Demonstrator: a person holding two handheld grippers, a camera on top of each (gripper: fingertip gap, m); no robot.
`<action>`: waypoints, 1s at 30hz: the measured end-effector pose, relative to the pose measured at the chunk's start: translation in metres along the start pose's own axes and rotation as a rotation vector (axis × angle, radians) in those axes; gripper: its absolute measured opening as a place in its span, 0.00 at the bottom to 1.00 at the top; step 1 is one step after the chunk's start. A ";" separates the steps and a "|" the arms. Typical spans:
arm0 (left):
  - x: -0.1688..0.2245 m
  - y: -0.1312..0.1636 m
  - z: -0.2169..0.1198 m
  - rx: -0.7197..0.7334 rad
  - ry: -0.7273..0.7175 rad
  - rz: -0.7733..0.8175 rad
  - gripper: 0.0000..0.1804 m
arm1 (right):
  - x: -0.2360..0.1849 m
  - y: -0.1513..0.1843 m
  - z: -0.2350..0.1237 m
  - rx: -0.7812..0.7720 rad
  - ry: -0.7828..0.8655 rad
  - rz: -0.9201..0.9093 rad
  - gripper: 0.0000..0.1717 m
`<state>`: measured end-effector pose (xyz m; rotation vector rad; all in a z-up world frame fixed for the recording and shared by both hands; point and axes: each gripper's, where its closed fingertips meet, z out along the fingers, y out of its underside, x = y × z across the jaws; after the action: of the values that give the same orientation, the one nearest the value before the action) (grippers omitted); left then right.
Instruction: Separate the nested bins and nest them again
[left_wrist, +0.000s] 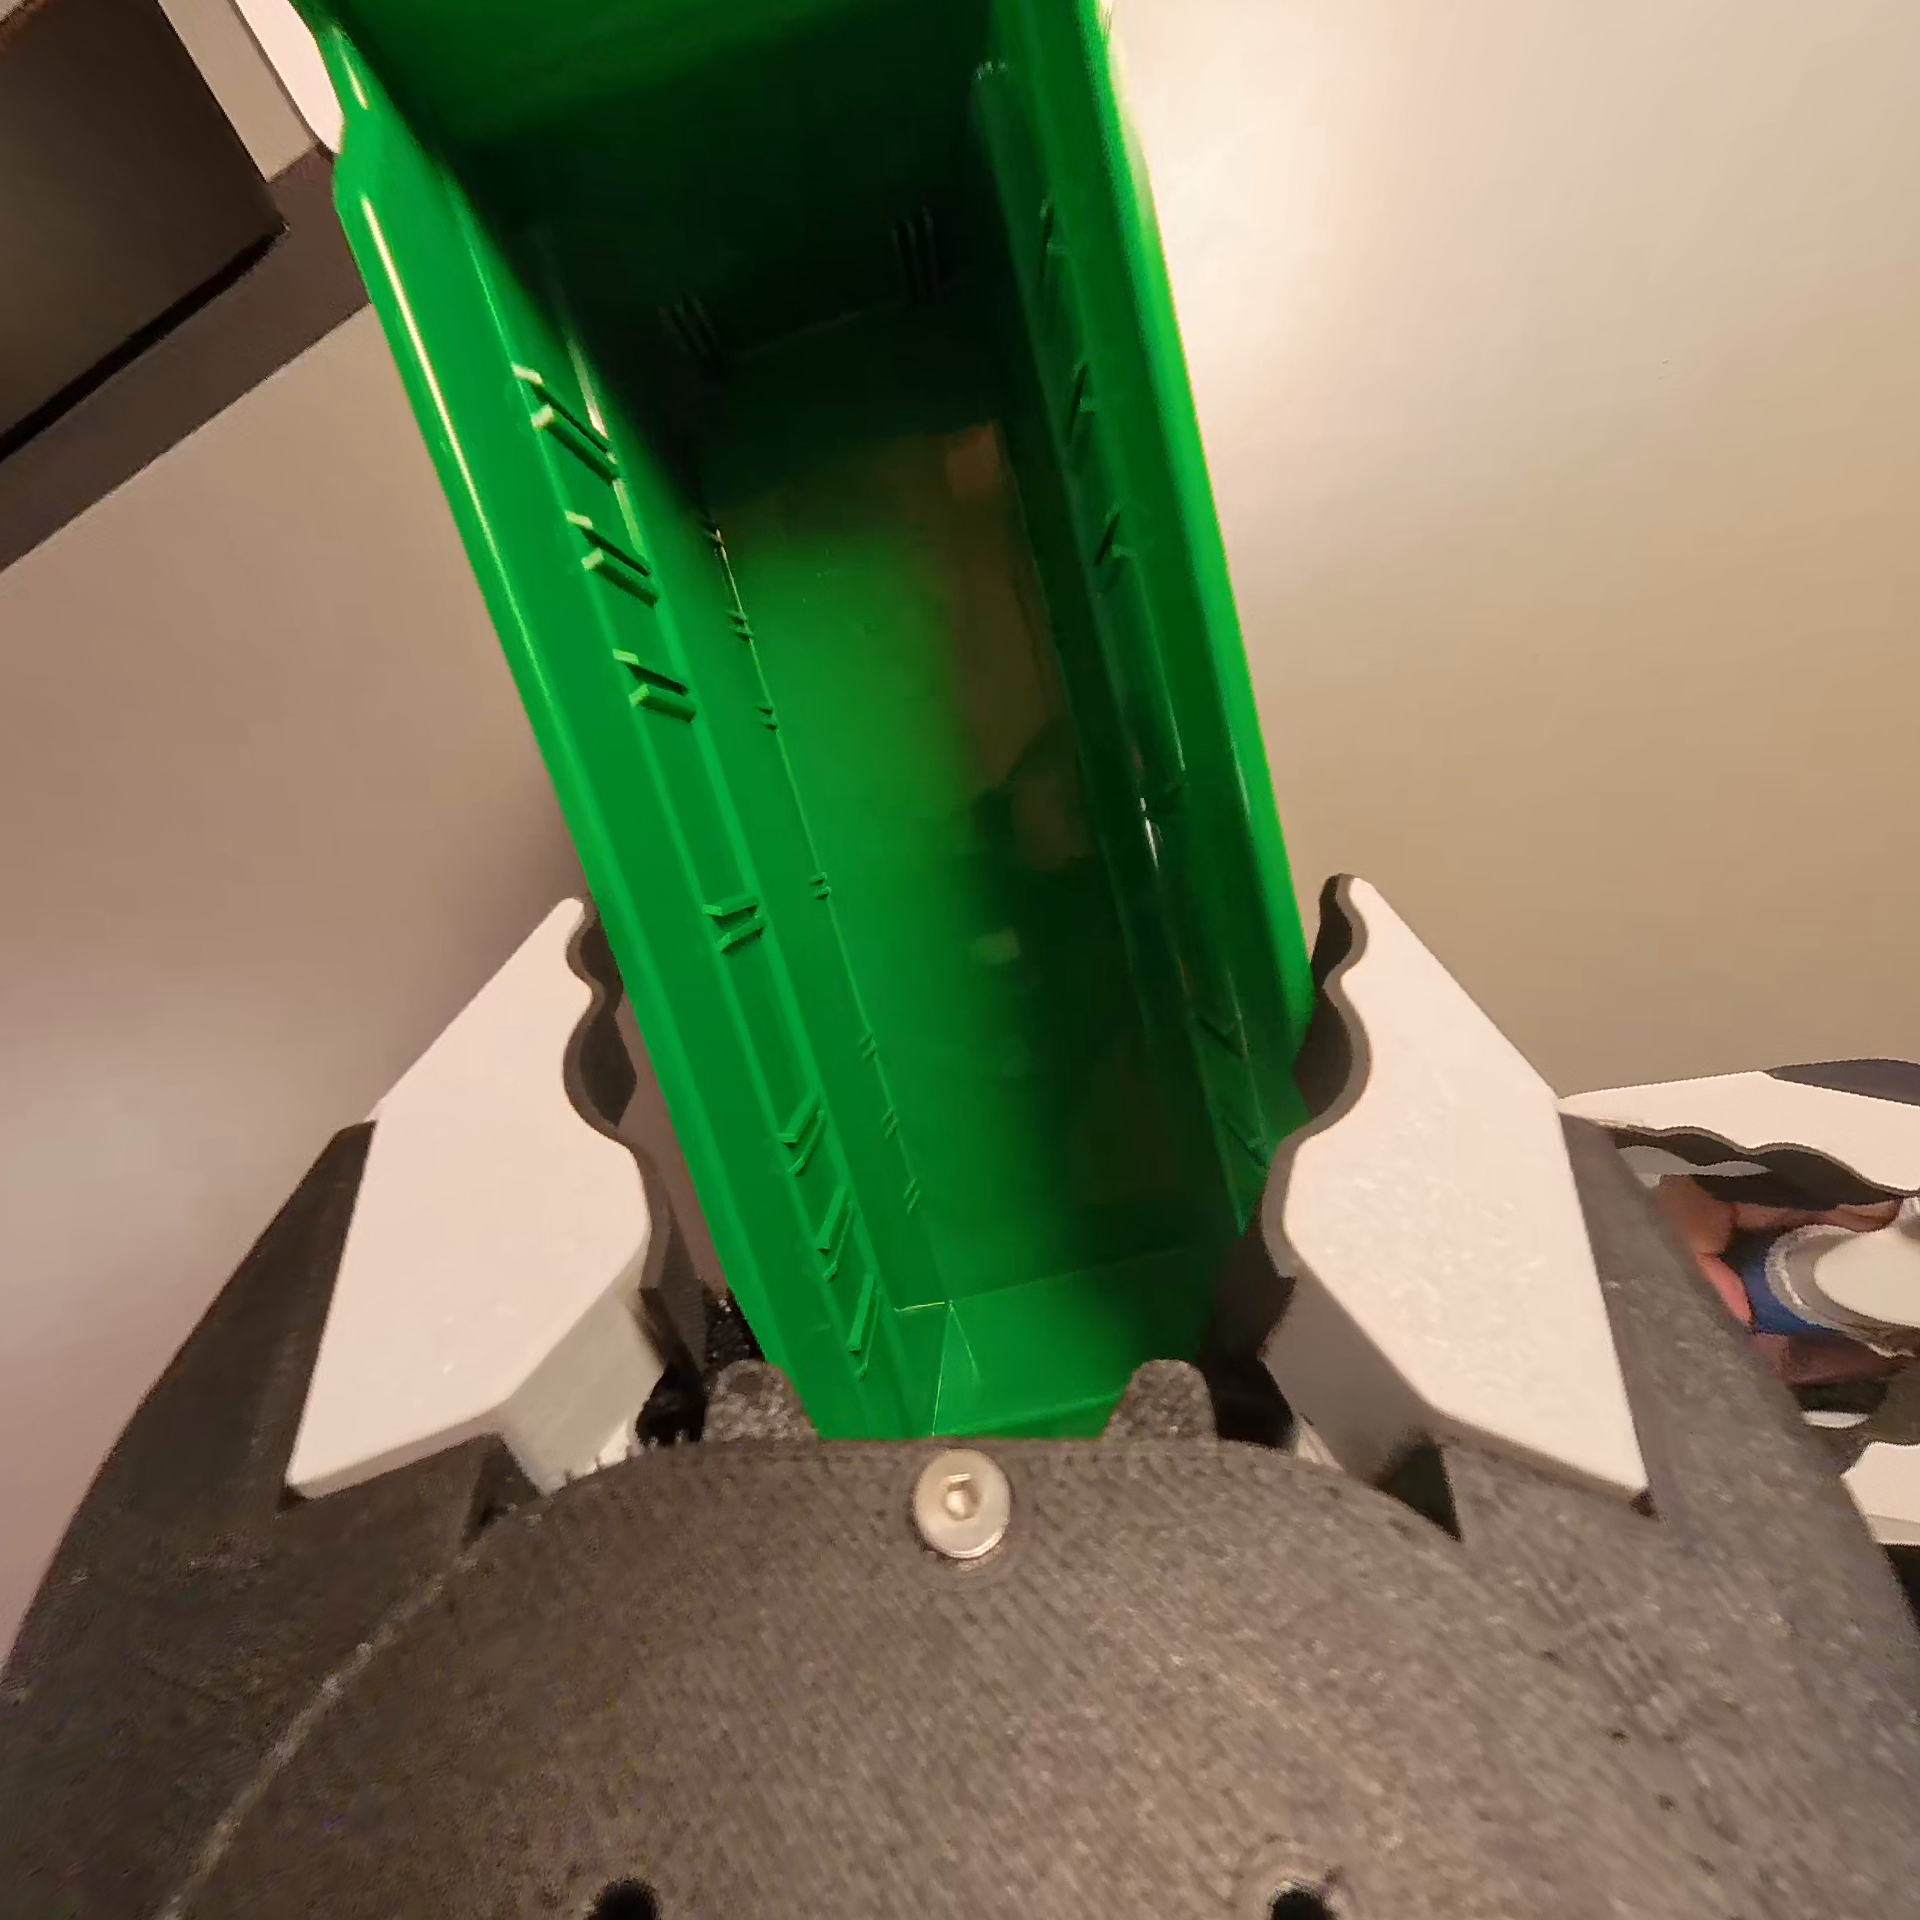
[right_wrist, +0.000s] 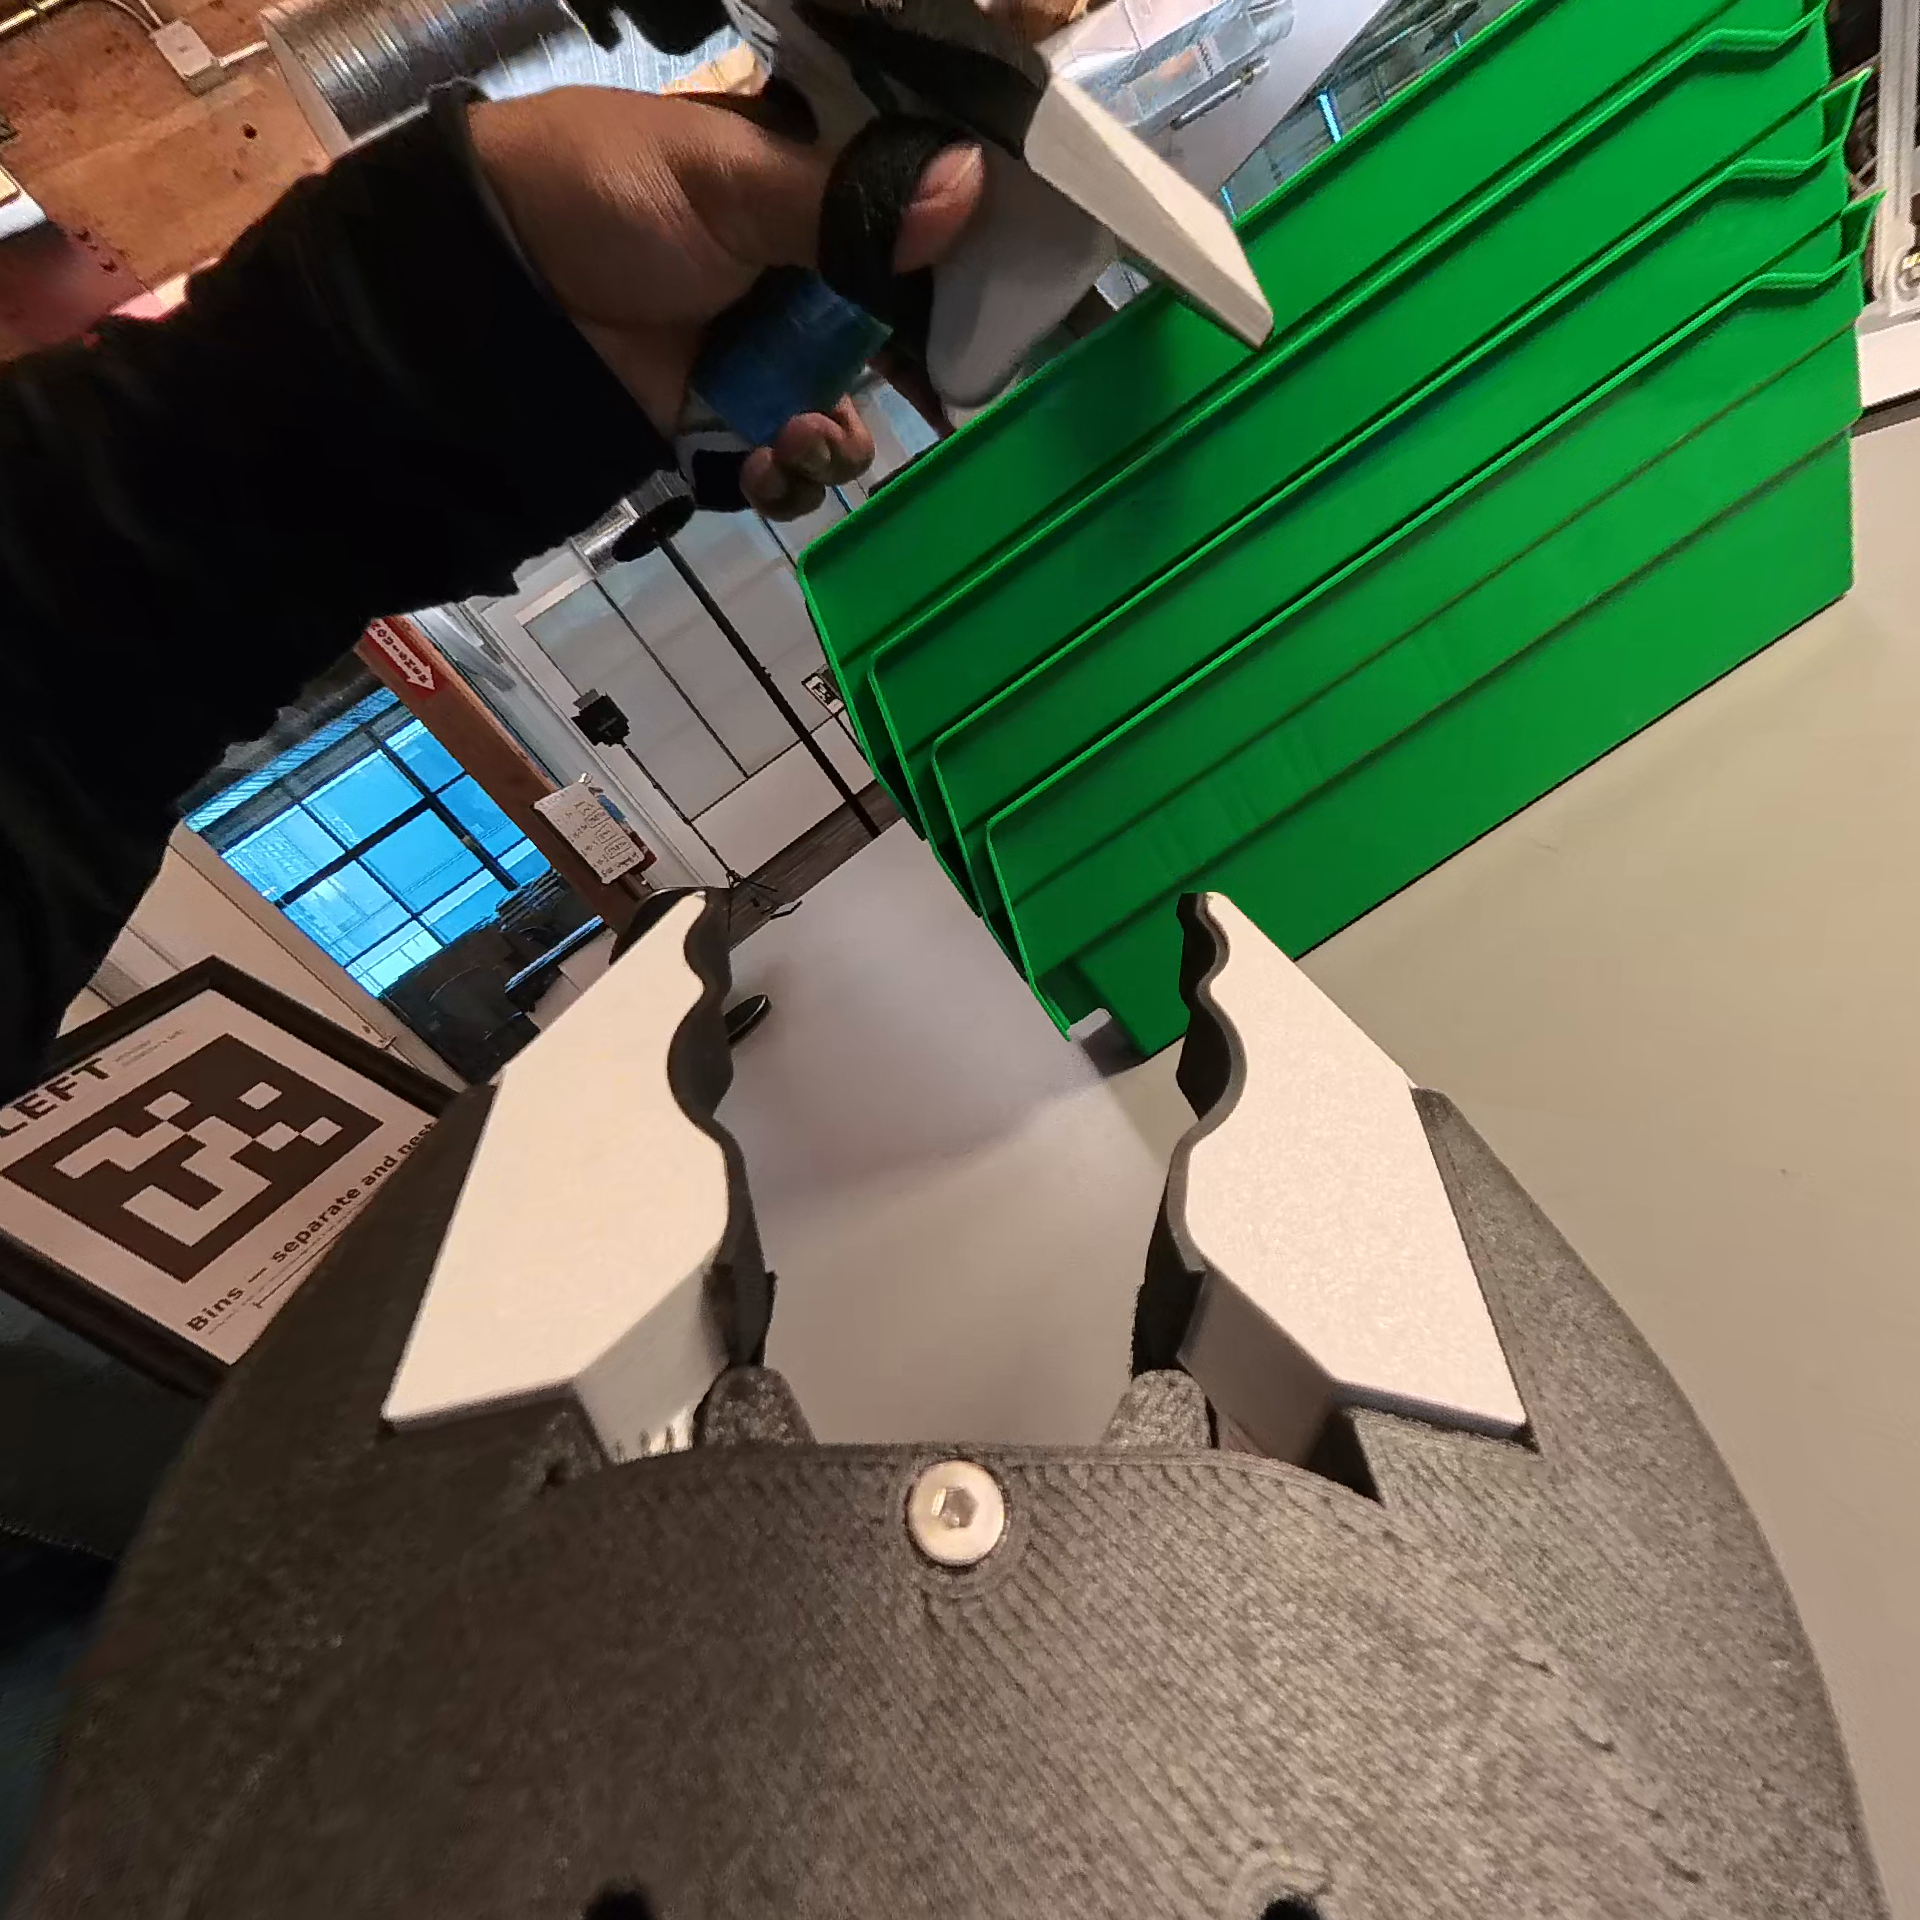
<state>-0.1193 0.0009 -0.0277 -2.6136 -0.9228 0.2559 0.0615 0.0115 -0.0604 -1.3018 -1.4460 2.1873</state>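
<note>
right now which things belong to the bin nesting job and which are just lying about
job: nested stack of green plastic bins; long green plastic bin between the left gripper fingers; open right gripper
lying about: black-framed marker card; black tripod stand

The bins (right_wrist: 1455, 644) look like smooth green plastic with a slight gloss; the bin (left_wrist: 883, 727) in the left view shows moulded ribs. The tongs' (right_wrist: 951, 997) fingers (right_wrist: 582, 1195) are matt pale grey plastic, edged with dark wavy pads, on a rough, grainy black body with a shiny metal screw (right_wrist: 954, 1512). The counter (right_wrist: 1558, 1039) is smooth and matt.
</note>
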 end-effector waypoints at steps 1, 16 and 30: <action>0.000 0.000 0.001 0.002 -0.002 0.002 0.73 | 0.000 0.000 0.000 0.001 0.000 -0.001 0.51; -0.001 -0.001 -0.005 0.009 -0.002 0.022 0.62 | -0.001 -0.001 -0.001 0.005 -0.006 -0.001 0.51; -0.002 -0.023 -0.036 0.095 -0.007 0.040 0.61 | -0.001 -0.001 -0.001 0.005 -0.007 -0.001 0.51</action>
<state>-0.1239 0.0061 0.0145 -2.5472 -0.8400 0.3116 0.0625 0.0115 -0.0593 -1.2929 -1.4429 2.1955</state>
